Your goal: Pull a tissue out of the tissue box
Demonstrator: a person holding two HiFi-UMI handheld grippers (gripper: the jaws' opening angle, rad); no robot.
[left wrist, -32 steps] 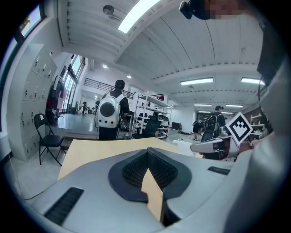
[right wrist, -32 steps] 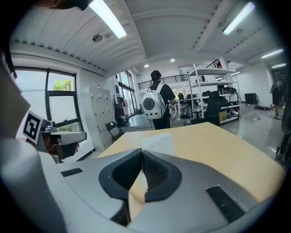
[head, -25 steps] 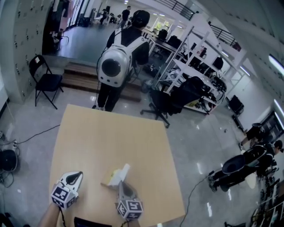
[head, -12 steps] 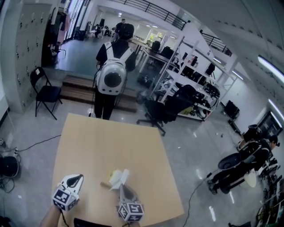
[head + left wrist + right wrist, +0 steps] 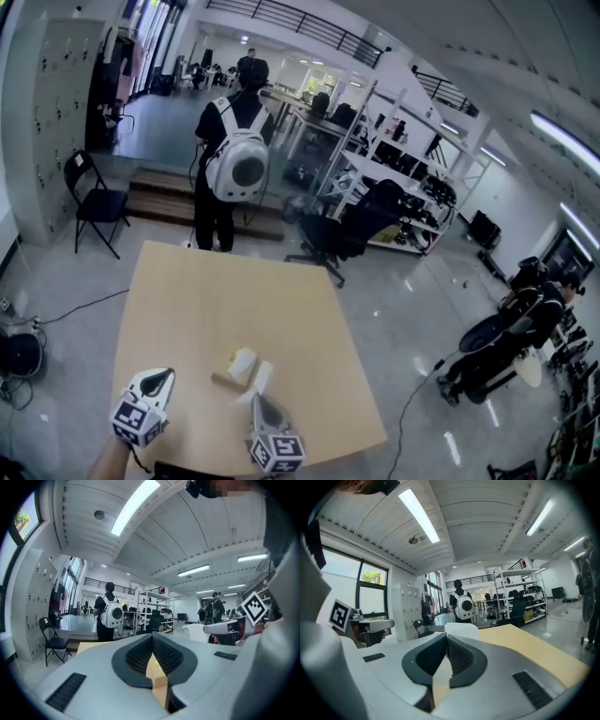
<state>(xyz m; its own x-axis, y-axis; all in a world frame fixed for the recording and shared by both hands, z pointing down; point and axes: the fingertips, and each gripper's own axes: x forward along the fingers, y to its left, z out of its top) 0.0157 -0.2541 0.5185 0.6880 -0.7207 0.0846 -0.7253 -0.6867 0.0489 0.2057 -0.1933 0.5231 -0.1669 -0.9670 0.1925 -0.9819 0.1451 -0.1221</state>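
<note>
The small tissue box [image 5: 232, 365] lies on the light wooden table [image 5: 225, 291], near its front edge. My right gripper [image 5: 256, 397] is shut on a white tissue [image 5: 262, 377], which hangs just right of the box and looks free of it. In the right gripper view the tissue [image 5: 461, 629] stands up behind the closed tips of the right gripper [image 5: 446, 637]. My left gripper [image 5: 165, 376] hovers left of the box. The left gripper [image 5: 151, 637] is shut with nothing in it.
A person with a round white backpack [image 5: 240, 161] stands just beyond the table's far edge. A black folding chair [image 5: 92, 200] is at the left, an office chair [image 5: 328, 236] at the far right corner. Cables cross the floor on both sides.
The right gripper has drawn the tissue back and up, off the box's top. The left gripper has also drifted back toward the person. The box stays on the table.
</note>
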